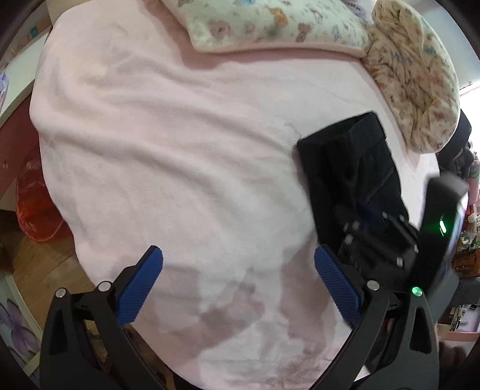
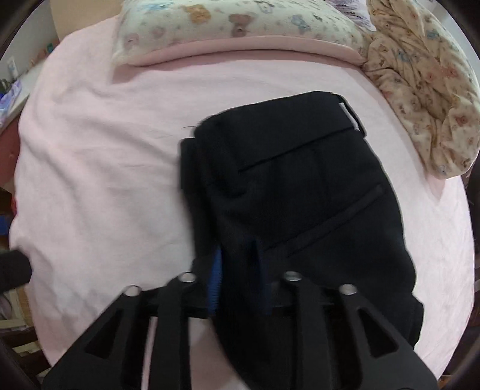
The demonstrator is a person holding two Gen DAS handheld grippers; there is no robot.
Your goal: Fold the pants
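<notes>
Lying folded on the pink bed sheet point(image 2: 90, 168), the black pants point(image 2: 300, 186) sit near a floral pillow point(image 2: 234, 21) and bunched quilt point(image 2: 420, 90). Right gripper point(image 2: 240, 279) jaws straddle a pants fold, narrowly parted; left gripper point(image 1: 237, 282) jaws gape wide over bare sheet.

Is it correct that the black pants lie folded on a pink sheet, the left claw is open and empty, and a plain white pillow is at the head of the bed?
Not quite: the pillow has a printed pattern, not plain white, as the right wrist view shows. The black pants, pink sheet and open, empty left claw are right.
</notes>
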